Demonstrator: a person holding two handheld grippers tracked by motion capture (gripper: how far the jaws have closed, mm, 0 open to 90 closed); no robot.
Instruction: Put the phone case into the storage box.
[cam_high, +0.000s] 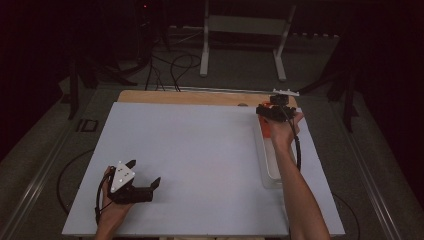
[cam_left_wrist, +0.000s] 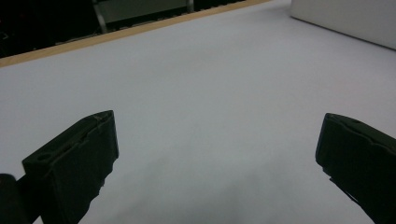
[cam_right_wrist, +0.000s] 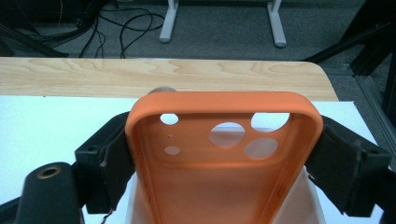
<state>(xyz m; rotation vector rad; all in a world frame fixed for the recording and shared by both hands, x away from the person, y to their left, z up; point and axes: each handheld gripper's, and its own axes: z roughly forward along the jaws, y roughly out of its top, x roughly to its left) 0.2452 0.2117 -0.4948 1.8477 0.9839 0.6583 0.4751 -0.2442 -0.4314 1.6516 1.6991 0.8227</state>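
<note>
1. Setting: dim room, grey floor with black cables (cam_high: 172, 65) and a white stand (cam_high: 244, 30) beyond the table; a white sheet (cam_high: 200, 155) covers most of a wooden tabletop (cam_high: 190, 96), whose bare strip shows along the far edge.
2. Right gripper (cam_right_wrist: 224, 149): held at the far right corner of the sheet by the person's right hand (cam_high: 284, 131). Its jaws are clamped on the two long edges of an orange phone case (cam_right_wrist: 224, 158), one jaw on each side.
3. Orange phone case: hollow side faces the right gripper view, camera cut-outs at the top, upper rim towards the wooden strip. In the high view it is a small orange patch under the gripper, just above the far end of the tray.
4. White tray (cam_high: 270, 165): long, shallow, lying along the right edge of the sheet; its pale wall shows below the case in the right gripper view.
5. Left gripper (cam_high: 145, 177): held in the left hand (cam_high: 112, 200) at the near left of the sheet, well apart from the tray. Jaws stand wide apart with nothing between them; bare white sheet lies beneath.
6. Grey three-cornered plate (cam_high: 121, 176): on top of the left gripper.
</note>
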